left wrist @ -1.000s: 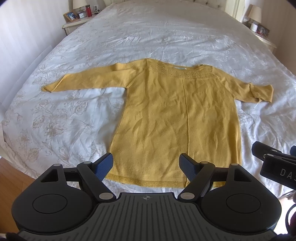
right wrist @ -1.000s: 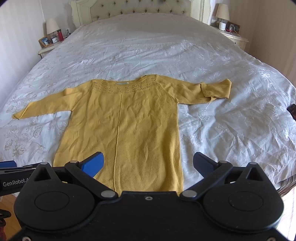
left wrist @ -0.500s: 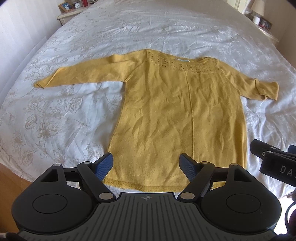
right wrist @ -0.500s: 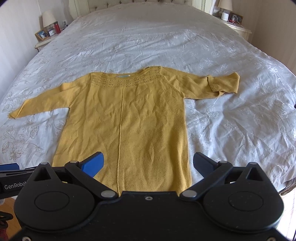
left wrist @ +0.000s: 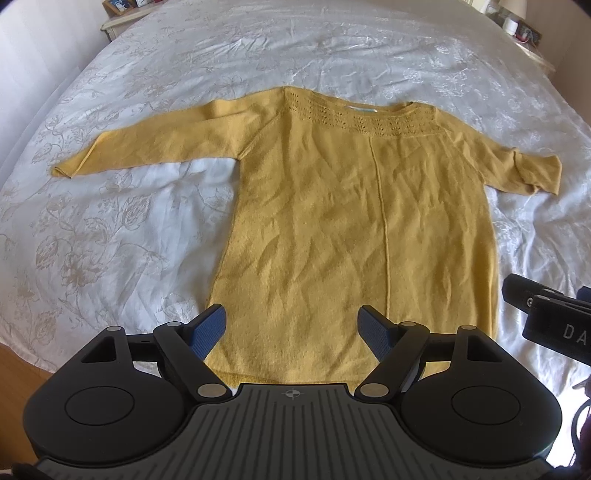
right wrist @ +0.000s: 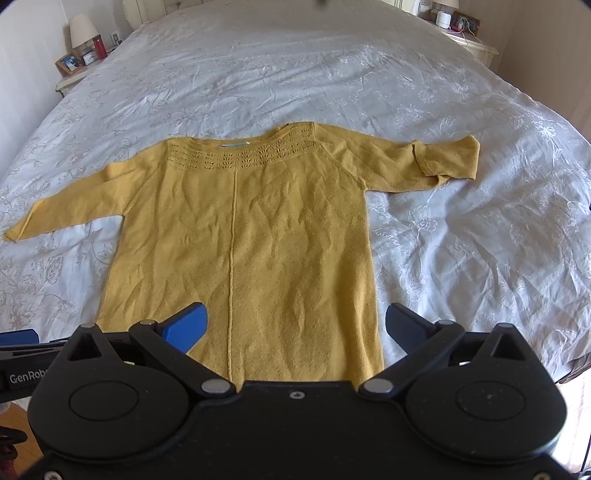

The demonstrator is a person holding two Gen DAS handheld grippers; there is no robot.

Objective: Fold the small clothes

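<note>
A mustard yellow knit sweater (left wrist: 354,229) lies flat on the bed, neckline far, hem near, both sleeves spread out; it also shows in the right wrist view (right wrist: 251,236). Its right sleeve cuff (right wrist: 447,158) is folded back on itself. My left gripper (left wrist: 293,326) is open and empty above the hem's left part. My right gripper (right wrist: 295,323) is open and empty above the hem's right part. The right gripper's body shows at the right edge of the left wrist view (left wrist: 550,321).
The bed (left wrist: 110,229) has a white floral duvet. A nightstand (right wrist: 74,74) with a lamp and frames stands far left, another nightstand (right wrist: 465,33) far right. Wooden floor (left wrist: 18,373) shows below the bed's near edge.
Both grippers have moved forward and down toward the sweater's hem, so the sweater looks larger. Both stay open. The sweater has not moved.
</note>
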